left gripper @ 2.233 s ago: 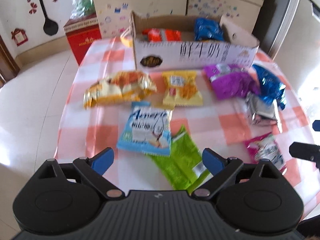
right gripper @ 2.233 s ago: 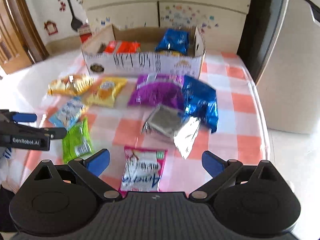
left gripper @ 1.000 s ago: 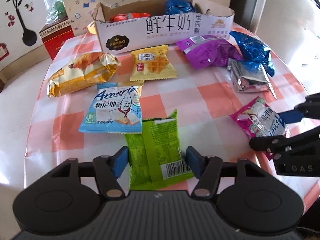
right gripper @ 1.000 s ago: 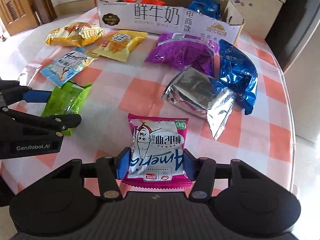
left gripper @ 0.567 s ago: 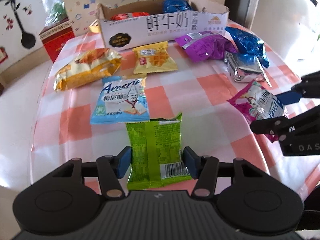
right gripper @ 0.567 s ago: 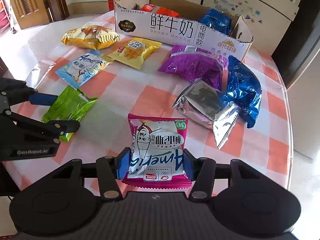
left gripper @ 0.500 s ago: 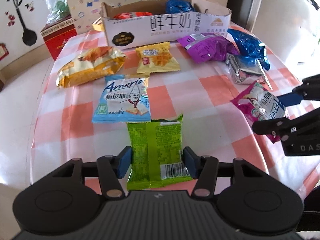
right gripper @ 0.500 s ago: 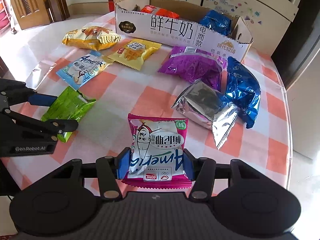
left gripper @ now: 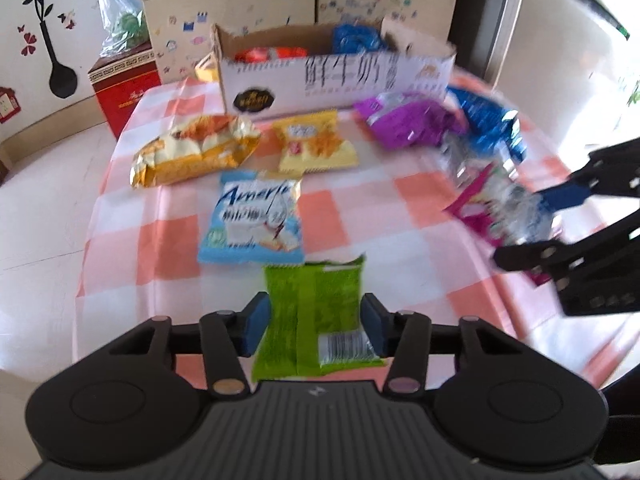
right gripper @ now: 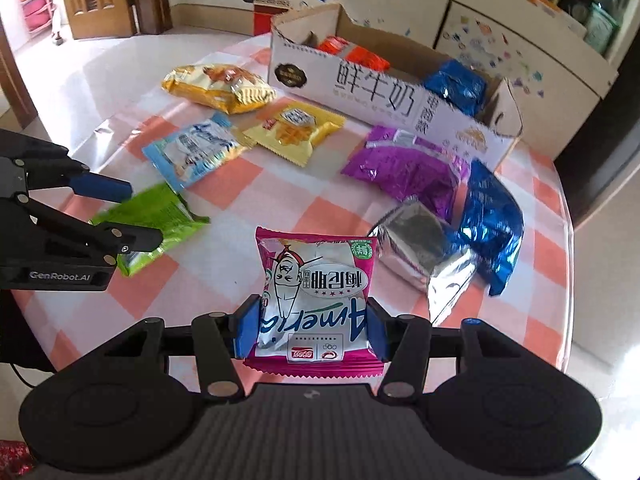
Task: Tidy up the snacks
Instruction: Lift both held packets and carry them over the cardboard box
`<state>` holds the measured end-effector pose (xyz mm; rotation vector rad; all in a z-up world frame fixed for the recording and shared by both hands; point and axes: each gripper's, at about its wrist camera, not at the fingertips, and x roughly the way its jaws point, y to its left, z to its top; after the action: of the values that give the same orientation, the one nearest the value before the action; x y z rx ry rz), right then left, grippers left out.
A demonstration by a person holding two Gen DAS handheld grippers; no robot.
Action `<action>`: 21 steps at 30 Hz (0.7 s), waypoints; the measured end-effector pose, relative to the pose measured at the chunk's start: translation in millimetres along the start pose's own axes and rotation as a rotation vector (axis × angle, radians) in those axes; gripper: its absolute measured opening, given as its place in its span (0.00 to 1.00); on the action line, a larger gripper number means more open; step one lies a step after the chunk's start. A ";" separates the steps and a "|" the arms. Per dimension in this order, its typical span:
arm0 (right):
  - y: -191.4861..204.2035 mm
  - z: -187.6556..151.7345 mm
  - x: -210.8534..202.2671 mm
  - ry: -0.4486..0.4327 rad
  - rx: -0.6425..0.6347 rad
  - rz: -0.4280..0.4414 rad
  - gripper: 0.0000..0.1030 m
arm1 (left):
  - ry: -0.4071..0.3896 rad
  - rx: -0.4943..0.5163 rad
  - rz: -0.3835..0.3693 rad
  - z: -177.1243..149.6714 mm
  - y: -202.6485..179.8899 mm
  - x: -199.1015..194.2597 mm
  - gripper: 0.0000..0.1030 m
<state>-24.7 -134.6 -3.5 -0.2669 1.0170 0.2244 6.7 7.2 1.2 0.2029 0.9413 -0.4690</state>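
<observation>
A green snack packet [left gripper: 312, 292] sits between the blue pads of my left gripper [left gripper: 315, 328]. Its jaws are closing tight and the pads press on both sides of the packet, which is held just above the checked tablecloth [left gripper: 360, 208]. My right gripper [right gripper: 312, 328] is shut on a pink packet [right gripper: 316, 272], also raised off the cloth. From the right wrist, the left gripper [right gripper: 120, 212] and its green packet [right gripper: 160, 216] show at the left. A cardboard box [left gripper: 340, 80] at the table's far side holds orange and blue packets.
Loose on the cloth lie an orange-yellow bag [left gripper: 192, 152], a yellow waffle packet [left gripper: 312, 144], a light blue packet [left gripper: 252, 220], a purple bag [right gripper: 400, 168], a blue bag [right gripper: 492, 208] and a silver packet [right gripper: 420, 244]. A red box [left gripper: 124, 92] stands beyond the table's far left corner.
My left pads have drawn in onto the green packet and lifted it. The right gripper has kept its hold on the pink packet, risen a little and rolled.
</observation>
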 end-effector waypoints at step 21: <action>-12.1 25.2 -2.9 -0.065 0.075 0.111 0.59 | 0.067 -0.016 0.073 -1.9 -7.5 35.1 0.67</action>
<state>-2.1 -138.0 12.9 -0.1346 0.9746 0.2928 19.3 -9.2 -28.3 0.2393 0.9997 -0.3889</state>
